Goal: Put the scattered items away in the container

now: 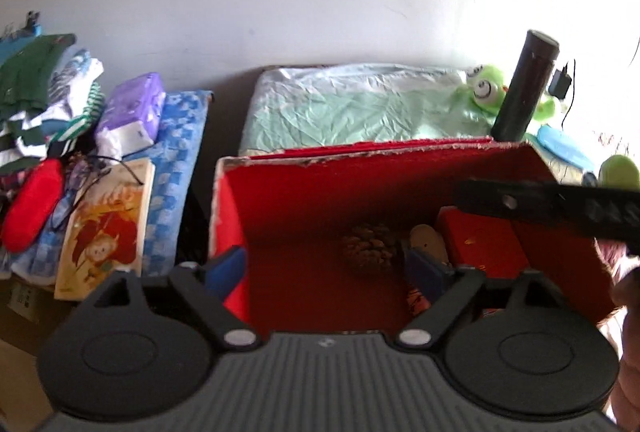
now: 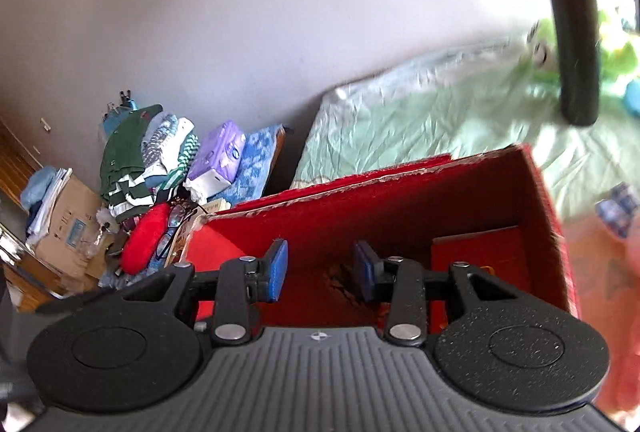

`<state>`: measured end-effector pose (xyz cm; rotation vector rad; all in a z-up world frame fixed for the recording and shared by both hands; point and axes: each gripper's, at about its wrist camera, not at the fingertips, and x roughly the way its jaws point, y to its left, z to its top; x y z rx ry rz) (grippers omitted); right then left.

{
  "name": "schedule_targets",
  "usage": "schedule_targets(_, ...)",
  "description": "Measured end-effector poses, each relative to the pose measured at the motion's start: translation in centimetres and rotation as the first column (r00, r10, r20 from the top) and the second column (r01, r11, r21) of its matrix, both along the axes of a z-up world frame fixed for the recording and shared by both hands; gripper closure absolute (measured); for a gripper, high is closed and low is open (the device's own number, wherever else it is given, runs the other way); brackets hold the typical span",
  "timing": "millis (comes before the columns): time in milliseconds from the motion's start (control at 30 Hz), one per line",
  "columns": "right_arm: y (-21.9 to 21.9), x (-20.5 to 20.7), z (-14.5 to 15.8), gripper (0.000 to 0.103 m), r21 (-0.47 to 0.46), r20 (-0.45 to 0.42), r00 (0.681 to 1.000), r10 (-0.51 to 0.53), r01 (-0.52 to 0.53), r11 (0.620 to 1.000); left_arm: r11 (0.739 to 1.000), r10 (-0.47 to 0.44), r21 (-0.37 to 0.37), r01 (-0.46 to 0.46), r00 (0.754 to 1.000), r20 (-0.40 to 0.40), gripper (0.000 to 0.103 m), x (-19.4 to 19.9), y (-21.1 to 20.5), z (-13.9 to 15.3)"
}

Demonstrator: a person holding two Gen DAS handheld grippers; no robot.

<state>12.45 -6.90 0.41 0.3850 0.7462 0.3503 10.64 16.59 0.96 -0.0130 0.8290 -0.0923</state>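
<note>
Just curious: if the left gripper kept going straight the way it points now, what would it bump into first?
Probably the pine cone on the floor of the red box: it lies almost midway ahead of the open left gripper. Depth is hard to judge.

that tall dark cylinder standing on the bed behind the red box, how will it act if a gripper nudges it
The dark cylinder will probably tip: it is tall, narrow and stands on soft, wrinkled bedding. Once down, its round body would likely roll. Its smooth side may slip in the pads.

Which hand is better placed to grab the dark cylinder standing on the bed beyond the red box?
Right, probably. The dark cylinder stands far right in both views and looms larger in the right wrist's. The right gripper is open and empty; the left gripper would cross it.
</note>
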Motion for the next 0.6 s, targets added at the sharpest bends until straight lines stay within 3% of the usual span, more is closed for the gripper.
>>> schedule_targets(133,-0.2,-2.4,0.9,0.061,0.003,0.055,0.998,0.007,-0.007,1.0,1.0,0.01,-0.025,-0.01,1.0,0.024,0.006,-1.9,0.6,0.9)
schedule_targets(267,-1.1,-4.0,1.1,0.062,0.031,0.046,0.999,0.01,-0.011,0.999,0.999,0.013,-0.034,-0.012,0.999,0.05,0.005,-4.3,0.9,1.6)
schedule_targets(600,-1.7,-8.0,1.7,0.075,0.026,0.051,0.981,0.186,-0.187,0.982,0.993,0.001,-0.122,0.008,0.998,0.069,0.005,-11.6,-0.1,2.3)
